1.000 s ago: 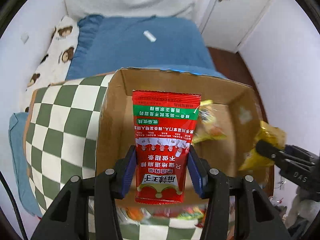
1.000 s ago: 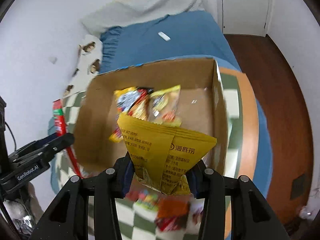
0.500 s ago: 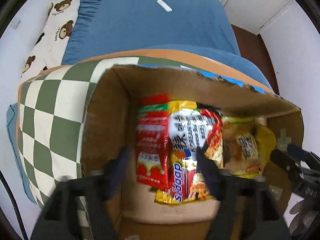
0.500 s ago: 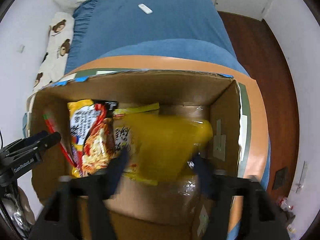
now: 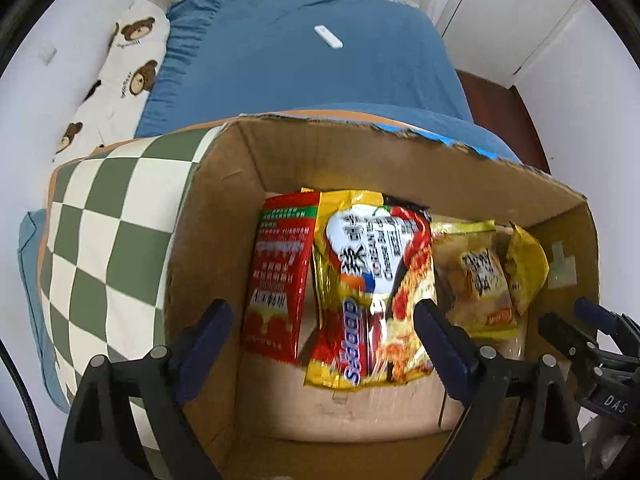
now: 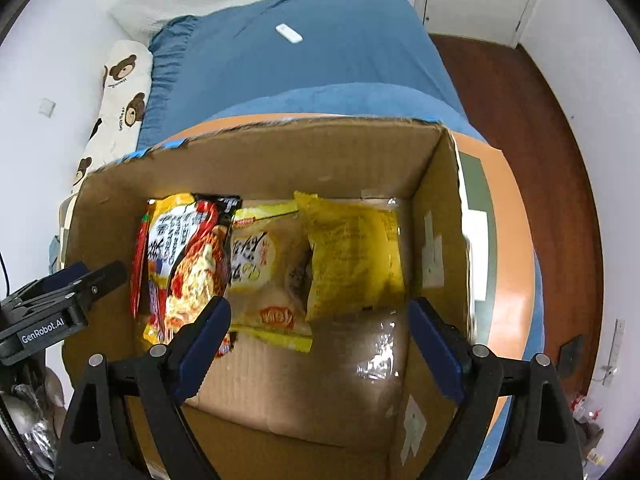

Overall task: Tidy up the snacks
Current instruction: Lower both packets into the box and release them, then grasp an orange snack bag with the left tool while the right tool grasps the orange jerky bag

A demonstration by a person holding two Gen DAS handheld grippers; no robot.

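Hovering over the box (image 5: 224, 208), we hold both grippers (image 5: 322, 334) (image 6: 318, 332) wide, empty; packets (image 6: 352, 256) lie directly below.

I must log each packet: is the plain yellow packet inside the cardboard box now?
Inside. The yellow packet lies on the floor of the cardboard box, beside the other packets.

A home bedroom here: a bed (image 5: 304, 76) under a blue sheet, a teddy-bear-print pillow (image 5: 120, 80) against the white wall, a white door (image 5: 508, 12), and dark wooden floor (image 6: 532, 128).
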